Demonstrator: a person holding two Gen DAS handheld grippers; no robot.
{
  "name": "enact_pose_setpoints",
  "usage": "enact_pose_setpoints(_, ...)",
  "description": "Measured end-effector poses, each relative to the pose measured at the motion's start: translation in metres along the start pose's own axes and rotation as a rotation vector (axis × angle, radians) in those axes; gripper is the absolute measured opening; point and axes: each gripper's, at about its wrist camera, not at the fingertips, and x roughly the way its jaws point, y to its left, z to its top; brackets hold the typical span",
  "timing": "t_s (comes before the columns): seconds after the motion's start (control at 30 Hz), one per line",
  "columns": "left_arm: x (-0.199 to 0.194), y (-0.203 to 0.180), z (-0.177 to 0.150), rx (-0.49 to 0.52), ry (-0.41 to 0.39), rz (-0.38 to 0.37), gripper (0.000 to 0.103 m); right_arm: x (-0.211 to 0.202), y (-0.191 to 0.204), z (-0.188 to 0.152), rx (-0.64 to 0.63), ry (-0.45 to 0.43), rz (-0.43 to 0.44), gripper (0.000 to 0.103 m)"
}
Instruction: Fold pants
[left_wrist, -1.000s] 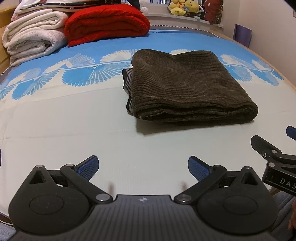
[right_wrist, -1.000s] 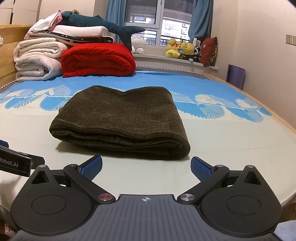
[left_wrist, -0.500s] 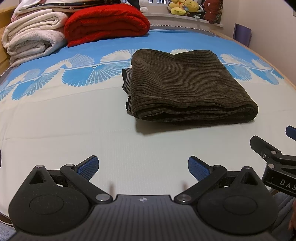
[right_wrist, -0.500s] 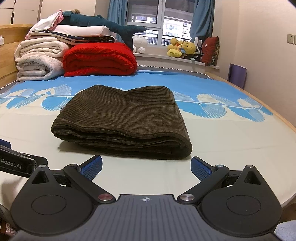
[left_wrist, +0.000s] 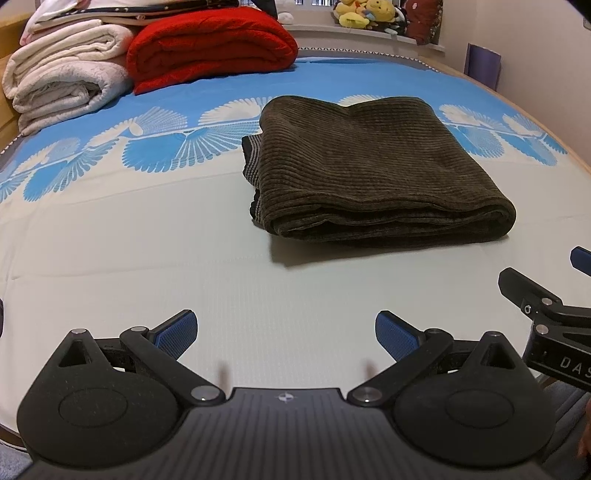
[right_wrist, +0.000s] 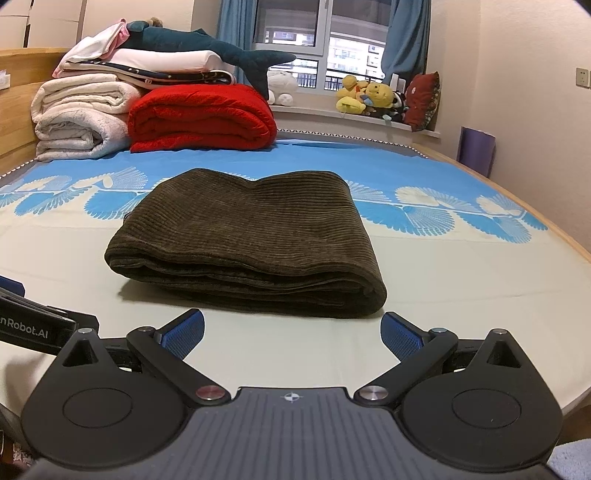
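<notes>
Pants (left_wrist: 376, 170) folded in a stack, lying mid-bed (left_wrist: 147, 258), my left claw (left_wrist: 284, 332) spread wide and empty, right claw (right_wrist: 291, 332) likewise, both held short of the near fold.

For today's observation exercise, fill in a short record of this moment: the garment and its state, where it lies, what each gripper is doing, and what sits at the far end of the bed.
garment: brown corduroy pants, folded into a flat stack
surface: bed sheet, pale with blue fan pattern
left gripper: open, holding nothing, short of the pants
right gripper: open, holding nothing, just before the pants' near edge
far end: red blanket, white blankets
</notes>
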Motion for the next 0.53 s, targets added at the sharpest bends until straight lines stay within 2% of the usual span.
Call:
enact_pose_setpoints(0.37, 0.0010, -0.0021, -0.0007, 0.019, -0.001, 0.018, 0.103, 0.0001, 0.0009, -0.0003, -0.007, 0.005, 0.003, 0.101)
enact_pose_setpoints(0.53, 0.0042, -0.0001, -0.0012, 0.006, 0.019, 0.003, 0.103, 0.0001, 0.0013, -0.0003, -0.007, 0.006, 0.005, 0.101)
